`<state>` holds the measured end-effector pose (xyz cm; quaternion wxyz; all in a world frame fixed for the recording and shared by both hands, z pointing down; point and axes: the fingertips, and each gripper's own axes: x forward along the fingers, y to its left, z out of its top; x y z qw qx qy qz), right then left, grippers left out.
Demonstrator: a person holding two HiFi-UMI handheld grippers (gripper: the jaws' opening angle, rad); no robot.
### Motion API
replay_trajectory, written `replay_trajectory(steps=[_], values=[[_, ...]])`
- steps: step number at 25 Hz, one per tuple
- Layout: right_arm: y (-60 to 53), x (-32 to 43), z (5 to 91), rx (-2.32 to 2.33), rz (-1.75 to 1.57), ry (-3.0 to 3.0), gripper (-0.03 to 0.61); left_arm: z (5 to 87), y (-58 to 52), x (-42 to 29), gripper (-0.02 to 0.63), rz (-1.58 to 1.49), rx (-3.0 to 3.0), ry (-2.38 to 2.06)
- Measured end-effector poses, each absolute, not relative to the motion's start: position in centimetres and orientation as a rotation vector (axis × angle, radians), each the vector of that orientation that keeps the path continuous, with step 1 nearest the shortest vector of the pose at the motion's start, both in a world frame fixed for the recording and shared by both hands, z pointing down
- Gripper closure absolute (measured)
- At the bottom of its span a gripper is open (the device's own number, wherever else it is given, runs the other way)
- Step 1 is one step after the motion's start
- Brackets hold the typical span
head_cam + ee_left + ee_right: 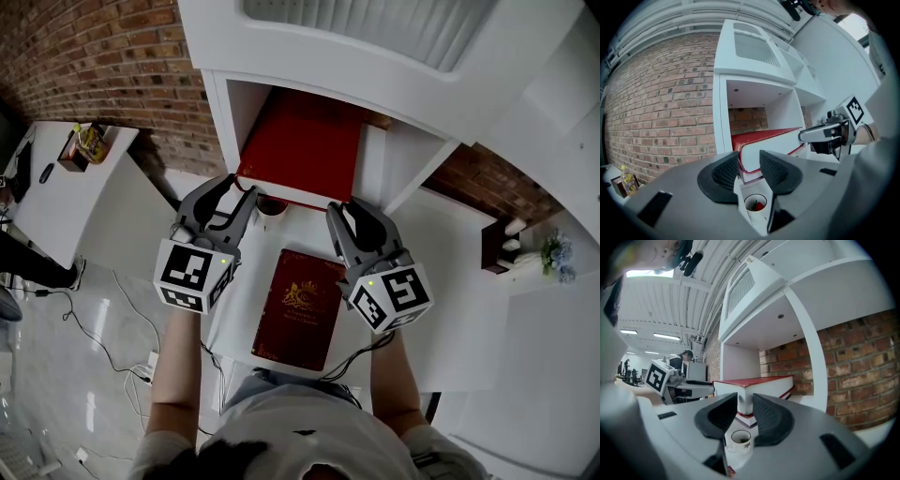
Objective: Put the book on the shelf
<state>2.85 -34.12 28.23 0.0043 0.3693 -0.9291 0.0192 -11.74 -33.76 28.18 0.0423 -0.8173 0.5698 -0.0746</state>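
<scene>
Pretty tight low down in the white shelf cubby (217,117). The fat red hardcover book (305,145) lay flat across most of its floor and stuck out past the front edge. Only a narrow bare strip was left on its right, before the curved white divider (417,178). Over the book there was loads of headroom, with the brick wall (862,371) closing the back.

Under the overhang a small white cup (741,446) stood on the white desk (450,246), with a dark red gold-crested book (300,305) lying nearer. The left claw (237,187) and right claw (349,214), jaws apart, took up both front corners.
</scene>
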Motion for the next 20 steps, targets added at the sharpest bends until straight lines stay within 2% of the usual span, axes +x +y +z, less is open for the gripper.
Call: replay_trajectory(steps=[6, 9, 20], values=[[-33.5, 3.7, 28.1, 1.191, 0.072, -2.910, 0.471, 28.4, -32.8, -12.5, 0.466, -0.198, -2.492, 1.779], [-32.8, 3.8, 28.0, 1.190, 0.069, -2.911, 0.475, 28.3, -32.2, -12.9, 0.501, -0.167, -2.496, 1.805], [-29.5, 2.6, 27.6, 1.136, 0.014, -2.901, 0.566, 28.2, -29.8, -11.7, 0.571, -0.152, -2.537, 1.754]])
